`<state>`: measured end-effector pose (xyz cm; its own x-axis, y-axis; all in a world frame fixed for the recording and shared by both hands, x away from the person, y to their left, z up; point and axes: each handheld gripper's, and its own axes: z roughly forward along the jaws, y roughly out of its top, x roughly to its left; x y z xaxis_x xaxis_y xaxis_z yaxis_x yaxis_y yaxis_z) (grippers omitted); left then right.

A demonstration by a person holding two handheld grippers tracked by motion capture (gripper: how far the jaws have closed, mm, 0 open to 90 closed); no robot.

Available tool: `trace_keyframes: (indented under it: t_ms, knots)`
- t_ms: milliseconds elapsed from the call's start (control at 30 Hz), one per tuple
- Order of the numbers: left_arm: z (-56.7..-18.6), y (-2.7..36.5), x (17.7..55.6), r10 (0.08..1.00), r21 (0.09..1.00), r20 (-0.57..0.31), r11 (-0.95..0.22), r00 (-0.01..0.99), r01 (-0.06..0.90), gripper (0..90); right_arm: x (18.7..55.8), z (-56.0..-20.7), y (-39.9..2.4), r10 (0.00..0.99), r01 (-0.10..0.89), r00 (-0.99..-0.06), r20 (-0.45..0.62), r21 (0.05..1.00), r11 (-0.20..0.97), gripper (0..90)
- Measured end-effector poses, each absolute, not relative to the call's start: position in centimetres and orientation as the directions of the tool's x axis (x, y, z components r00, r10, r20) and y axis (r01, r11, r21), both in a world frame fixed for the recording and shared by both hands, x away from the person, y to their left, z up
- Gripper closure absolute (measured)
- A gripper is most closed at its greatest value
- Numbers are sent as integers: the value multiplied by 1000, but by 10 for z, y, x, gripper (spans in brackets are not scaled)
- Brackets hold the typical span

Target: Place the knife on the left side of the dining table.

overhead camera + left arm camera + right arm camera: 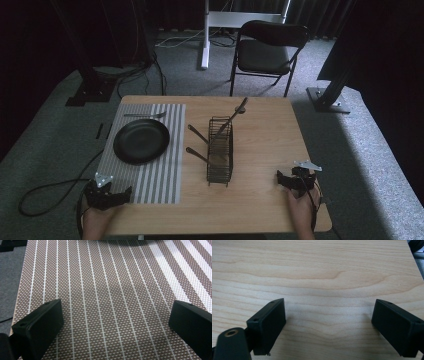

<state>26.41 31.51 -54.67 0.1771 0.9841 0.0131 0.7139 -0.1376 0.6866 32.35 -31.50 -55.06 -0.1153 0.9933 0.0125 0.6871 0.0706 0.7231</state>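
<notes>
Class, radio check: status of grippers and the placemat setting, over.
Left gripper open over striped placemat. Right gripper open over bare table. Black plate untouched. Nothing in the way.

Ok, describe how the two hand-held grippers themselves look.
Both are black. The left hand-held gripper and right hand-held gripper each carry a grey three-cornered plate on top and trail a black cable. Up close, the jaws are blocky, matte black, with small holes near their tips. No sleeves are visible.

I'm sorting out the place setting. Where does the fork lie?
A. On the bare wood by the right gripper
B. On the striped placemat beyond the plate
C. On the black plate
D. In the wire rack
B: the fork rests on the striped placemat, just past the black plate.
</notes>
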Motion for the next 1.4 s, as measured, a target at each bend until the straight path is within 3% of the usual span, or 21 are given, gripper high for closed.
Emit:
trace_keyframes:
  t_ms: [1400]
  knots:
    - [-537,310,270,969,678,4,-185,247,712,33,323,-551,-315,994,688,-113,13,723,69,111]
